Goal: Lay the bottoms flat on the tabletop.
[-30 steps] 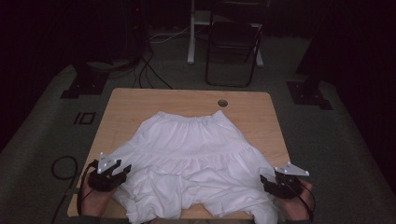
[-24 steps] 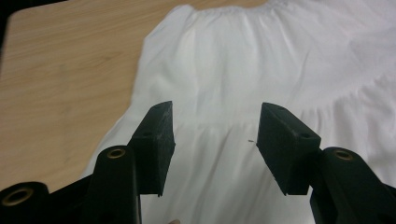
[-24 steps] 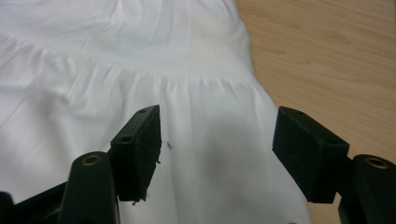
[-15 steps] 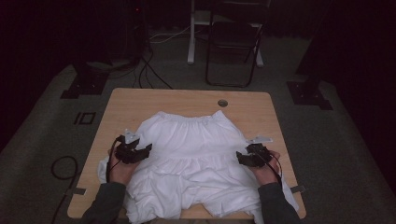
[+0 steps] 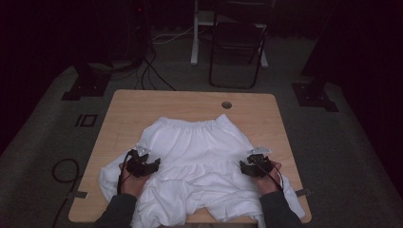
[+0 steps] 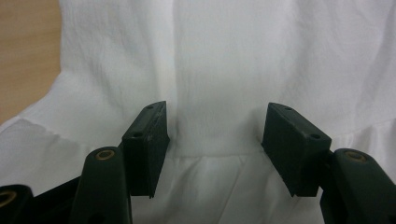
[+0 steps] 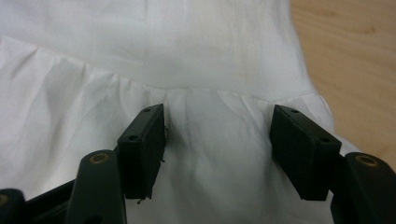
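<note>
White skirt [image 5: 199,161] spread flat on worktop [image 5: 142,109]; left gripper [image 5: 145,166] and right gripper [image 5: 254,167] poised over skirt's seam, jaws apart, holding nothing, likely ready to pinch for folding.

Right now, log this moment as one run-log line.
left gripper: open over white skirt seam | right gripper: open over skirt | skirt: flat on table | nothing held

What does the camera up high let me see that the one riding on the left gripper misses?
The high view takes in the whole white garment, its elastic waistband, the table, the right gripper, both forearms and a chair behind. The left gripper view shows, close up, its black jaws standing apart over a gathered seam. Both show the white cloth, bare wood and the left gripper.
</note>
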A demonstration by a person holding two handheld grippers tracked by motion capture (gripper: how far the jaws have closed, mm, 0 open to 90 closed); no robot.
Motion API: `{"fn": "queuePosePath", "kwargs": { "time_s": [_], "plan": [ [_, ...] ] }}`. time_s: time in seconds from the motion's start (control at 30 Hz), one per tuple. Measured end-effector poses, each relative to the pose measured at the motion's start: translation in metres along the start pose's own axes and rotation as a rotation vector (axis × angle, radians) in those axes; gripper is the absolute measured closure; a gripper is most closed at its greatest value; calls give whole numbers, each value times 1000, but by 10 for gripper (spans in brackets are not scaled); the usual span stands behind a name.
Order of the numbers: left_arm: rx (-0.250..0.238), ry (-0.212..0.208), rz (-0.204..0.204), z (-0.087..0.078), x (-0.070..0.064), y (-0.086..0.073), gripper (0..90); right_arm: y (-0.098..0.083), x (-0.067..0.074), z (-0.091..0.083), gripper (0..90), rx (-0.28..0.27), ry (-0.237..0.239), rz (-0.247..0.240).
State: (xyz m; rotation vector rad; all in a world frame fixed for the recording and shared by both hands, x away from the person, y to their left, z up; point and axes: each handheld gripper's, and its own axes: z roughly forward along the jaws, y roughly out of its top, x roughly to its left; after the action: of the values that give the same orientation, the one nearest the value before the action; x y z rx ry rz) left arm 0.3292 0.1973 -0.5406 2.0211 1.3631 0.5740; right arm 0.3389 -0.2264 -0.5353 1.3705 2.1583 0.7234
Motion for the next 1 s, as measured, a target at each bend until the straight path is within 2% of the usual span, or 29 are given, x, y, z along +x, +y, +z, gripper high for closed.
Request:
{"fn": "queuePosePath", "kwargs": {
  "time_s": [0.07, 0.1, 0.2, 0.4, 0.47, 0.5, 0.53, 0.63, 0.67, 0.7, 0.77, 0.83, 0.93, 0.97, 1.0],
  "plan": [
    [0, 0, 0, 0, 0, 0, 410, -4, 1, -3, 361, 0, 0, 4],
    [-1, -7, 1, -9, -8, -10, 410, -4, 1, -3, 362, 0, 0, 4],
    [1, -13, -3, -25, -20, -25, 409, -23, 6, -21, 363, 0, 9, 0],
    [17, -40, 24, -57, -42, -57, 408, -60, 19, -54, 363, -3, 15, -7],
    [17, -46, 33, -62, -45, -62, 408, -66, 23, -60, 363, 0, 16, -11],
    [22, -55, 38, -69, -47, -68, 408, -80, 29, -74, 361, 14, 30, -26],
    [37, -69, 38, -74, -47, -71, 408, -82, 29, -77, 357, 25, 42, -33],
    [32, -61, 34, -76, -45, -70, 407, -82, 27, -81, 351, 42, 68, -30],
    [12, -44, 22, -79, -41, -67, 407, -82, 25, -82, 345, 38, 78, -20],
    [1, -44, 14, -80, -40, -65, 406, -79, 22, -83, 325, 16, 79, -11],
    [-19, -24, 21, -82, -37, -61, 403, -76, 22, -83, 302, 0, 80, -6],
    [-11, -8, 24, -77, -34, -59, 396, -73, 23, -82, 297, -12, 73, -16],
    [41, -10, 8, -64, -31, -62, 396, -73, 25, -74, 283, 13, 75, -22],
    [18, -19, 5, -63, -31, -64, 384, -75, 26, -72, 277, 19, 74, -26],
    [18, -16, 11, -63, -32, -64, 373, -76, 27, -71, 273, 19, 70, -32]
  ]
}}
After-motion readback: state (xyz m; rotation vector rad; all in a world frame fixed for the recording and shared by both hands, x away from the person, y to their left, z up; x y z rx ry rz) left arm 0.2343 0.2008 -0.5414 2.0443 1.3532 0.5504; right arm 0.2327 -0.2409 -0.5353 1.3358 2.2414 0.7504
